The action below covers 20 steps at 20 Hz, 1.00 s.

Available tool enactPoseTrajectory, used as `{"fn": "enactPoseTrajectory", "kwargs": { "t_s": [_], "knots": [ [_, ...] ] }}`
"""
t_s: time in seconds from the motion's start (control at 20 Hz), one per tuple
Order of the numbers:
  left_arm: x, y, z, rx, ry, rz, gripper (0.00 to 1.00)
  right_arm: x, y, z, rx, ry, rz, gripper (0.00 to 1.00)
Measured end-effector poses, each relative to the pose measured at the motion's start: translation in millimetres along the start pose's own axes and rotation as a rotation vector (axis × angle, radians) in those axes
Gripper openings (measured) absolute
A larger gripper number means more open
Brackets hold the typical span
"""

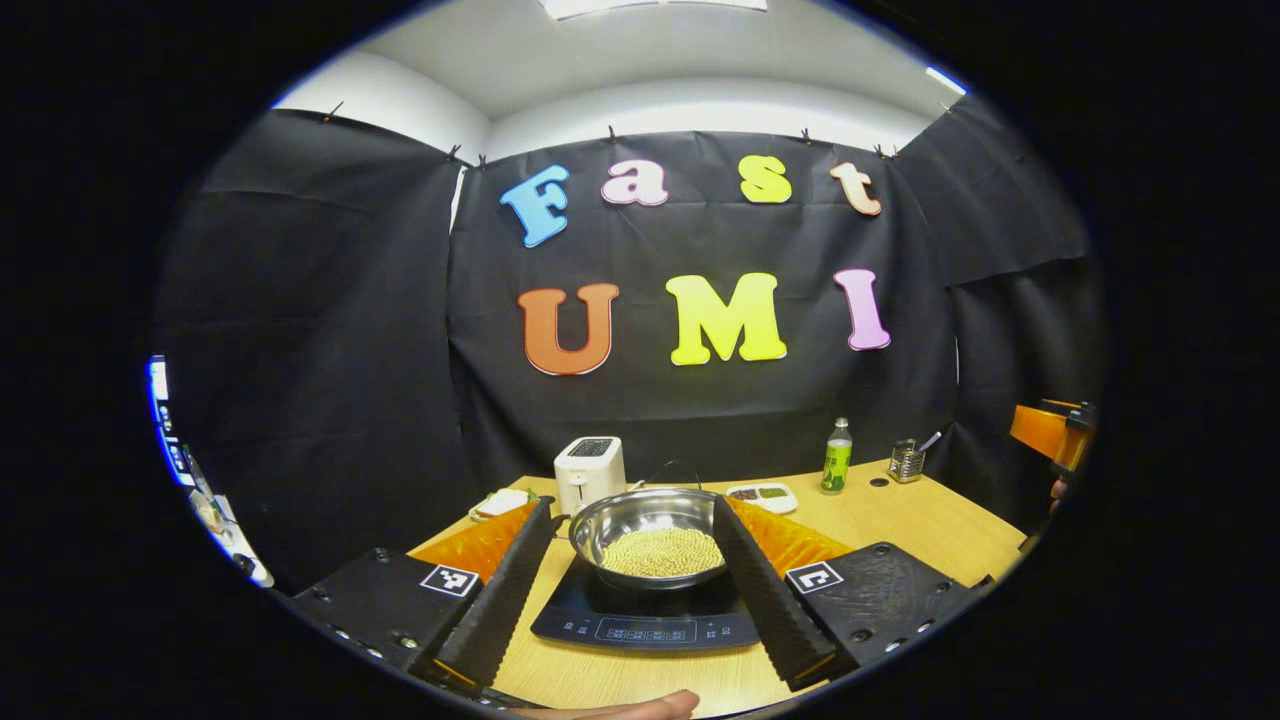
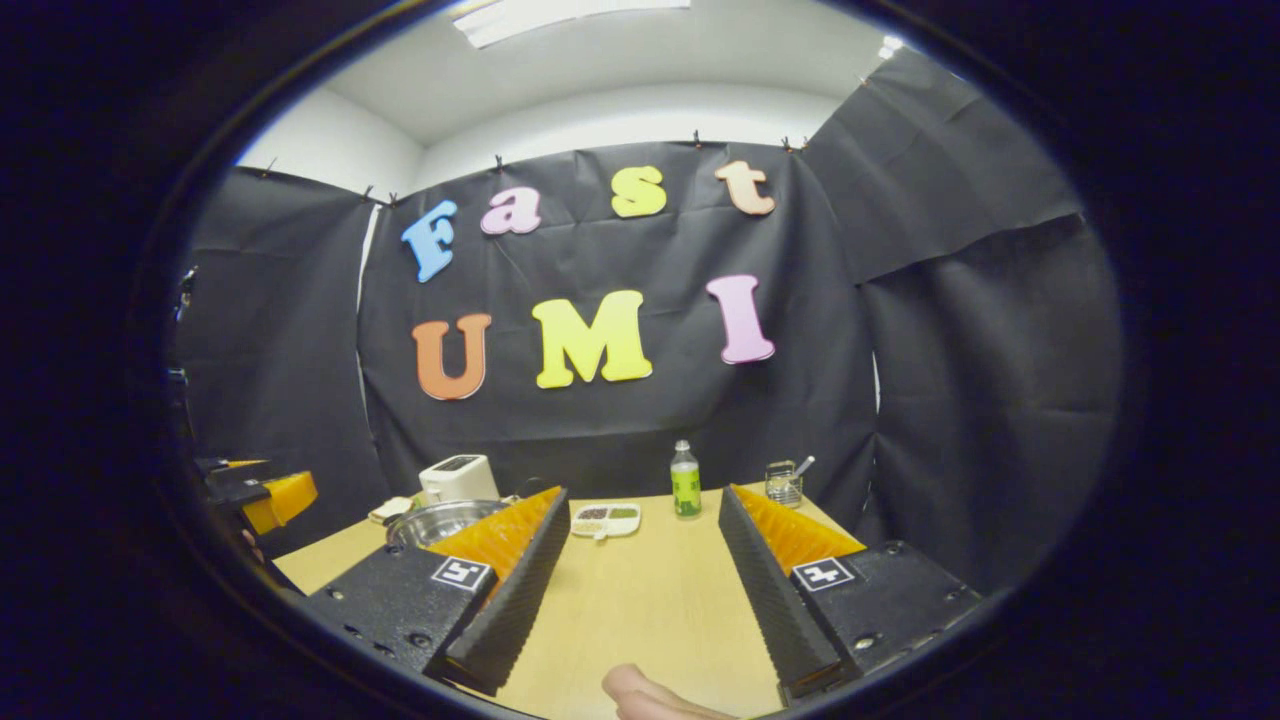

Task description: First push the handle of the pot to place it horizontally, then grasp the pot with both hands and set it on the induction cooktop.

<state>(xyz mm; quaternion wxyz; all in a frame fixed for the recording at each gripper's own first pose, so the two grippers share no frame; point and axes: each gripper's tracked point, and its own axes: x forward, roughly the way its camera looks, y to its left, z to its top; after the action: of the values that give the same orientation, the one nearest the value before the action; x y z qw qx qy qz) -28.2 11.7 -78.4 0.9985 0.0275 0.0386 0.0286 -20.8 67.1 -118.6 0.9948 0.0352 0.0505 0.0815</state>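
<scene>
In the left gripper view, the left tongs (image 1: 636,525) are spread wide and pinch nothing; their ribbed fingers (image 1: 505,590) stand on either side of the pot. The pot (image 1: 648,535) is a round, shiny steel bowl with pale round grains in its bottom. It sits on the flat, glossy black induction cooktop (image 1: 645,620), on the wooden desk (image 1: 920,520). A thin wire handle arches over the pot's far rim. Behind the pot stands a boxy white toaster (image 1: 590,470); further right of it, a green bottle (image 1: 836,458). In the right gripper view, the right tongs (image 2: 645,530) are also spread and hold nothing, right of the pot.
</scene>
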Motion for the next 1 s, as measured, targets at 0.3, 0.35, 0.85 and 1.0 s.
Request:
{"fn": "enactPoseTrajectory", "kwargs": {
  "t_s": [0.3,0.35,0.85,1.0],
  "knots": [
    [-27,-14,24,0.003,-0.047,-0.036,0.95,-40,-26,39,-0.032,-0.115,-0.065,0.94],
    [-31,-14,29,0.006,-0.063,-0.033,0.95,-47,-28,45,-0.034,-0.138,-0.064,0.94],
    [-58,-9,57,-0.035,-0.132,-0.023,0.96,-88,-51,71,-0.069,-0.184,-0.105,0.94],
    [-66,-8,62,-0.035,-0.154,-0.025,0.96,-93,-55,80,-0.106,-0.198,-0.121,0.94]
  ]
}}
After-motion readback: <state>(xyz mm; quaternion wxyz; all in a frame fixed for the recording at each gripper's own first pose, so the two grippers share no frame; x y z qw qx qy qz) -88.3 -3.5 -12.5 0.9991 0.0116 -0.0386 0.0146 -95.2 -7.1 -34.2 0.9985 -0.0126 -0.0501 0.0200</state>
